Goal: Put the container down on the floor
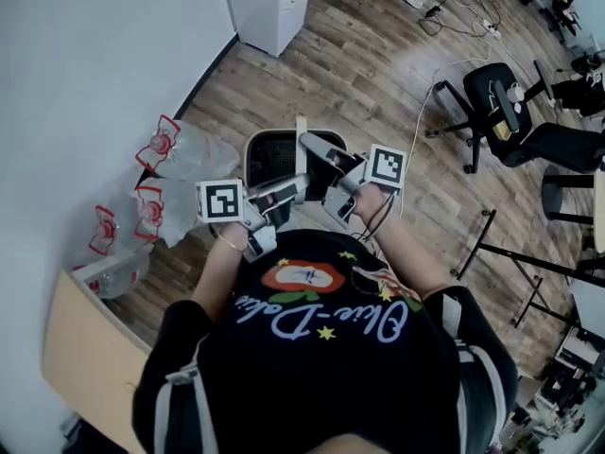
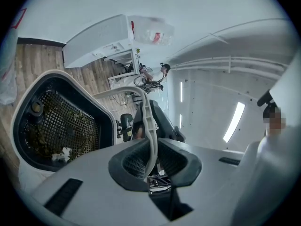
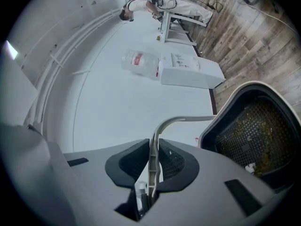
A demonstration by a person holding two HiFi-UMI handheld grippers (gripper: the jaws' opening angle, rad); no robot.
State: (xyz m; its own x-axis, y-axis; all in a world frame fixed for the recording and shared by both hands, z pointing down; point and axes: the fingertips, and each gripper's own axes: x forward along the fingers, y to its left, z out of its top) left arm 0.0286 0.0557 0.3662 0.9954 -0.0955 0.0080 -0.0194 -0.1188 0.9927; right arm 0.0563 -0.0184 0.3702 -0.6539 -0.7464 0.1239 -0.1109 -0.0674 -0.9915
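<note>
Above the wood-plank floor (image 1: 378,74), the container (image 1: 274,134) hangs clear of the boards. It has a rounded white plastic shell, a dark interior and a black mesh liner holding scraps of debris. A thin, pale, ribbed bail handle (image 2: 149,126) arches over it. Left hand-held gripper (image 2: 153,159): narrow, clamped on the handle between textured dark pads. Right hand-held gripper (image 3: 153,166): likewise. Clear plastic bottles (image 1: 175,149) with red-edged labels lie by the wall; label text unreadable.
</note>
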